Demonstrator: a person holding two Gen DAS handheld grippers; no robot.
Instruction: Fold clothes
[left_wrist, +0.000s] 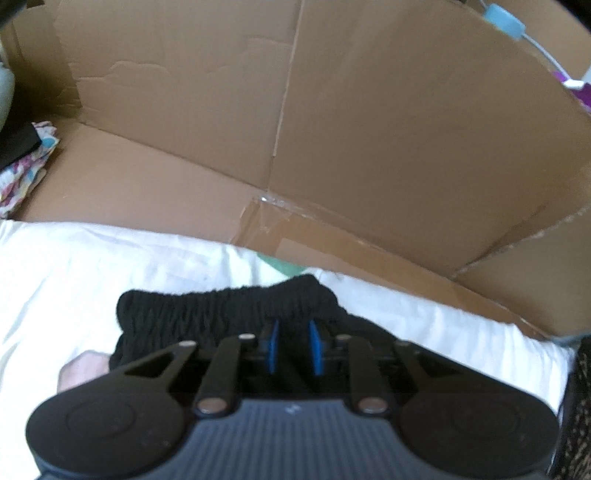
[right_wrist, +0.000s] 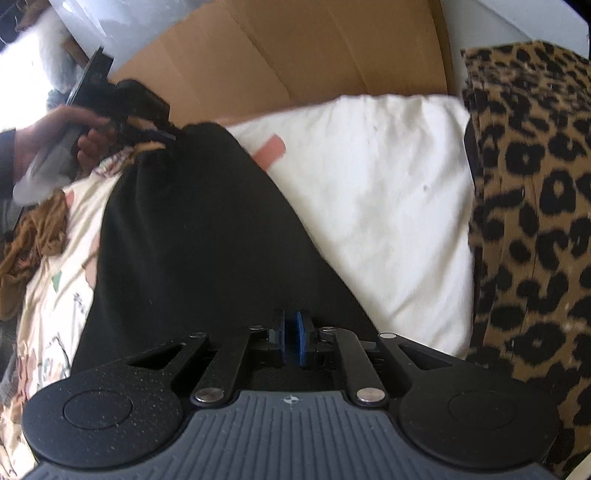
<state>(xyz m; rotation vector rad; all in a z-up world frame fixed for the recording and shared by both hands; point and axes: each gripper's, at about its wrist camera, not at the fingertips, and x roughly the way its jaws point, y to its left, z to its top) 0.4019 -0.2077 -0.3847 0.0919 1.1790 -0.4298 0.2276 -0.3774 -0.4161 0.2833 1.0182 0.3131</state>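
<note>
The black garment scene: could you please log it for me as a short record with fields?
garment: black garment, elastic waistband, lying on a white pillow
left gripper: at the waistband, blue pads slightly apart; grip unclear
right gripper: over the black cloth, jaws nearly closed; a hold cannot be confirmed
backdrop: cardboard behind the pillow
other cloth: leopard-print fabric on the right; patterned sheet on the left
fold status: not yet folded

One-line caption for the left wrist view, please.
Left gripper at the gathered waistband of a black garment on white bedding, flattened cardboard behind.
</note>
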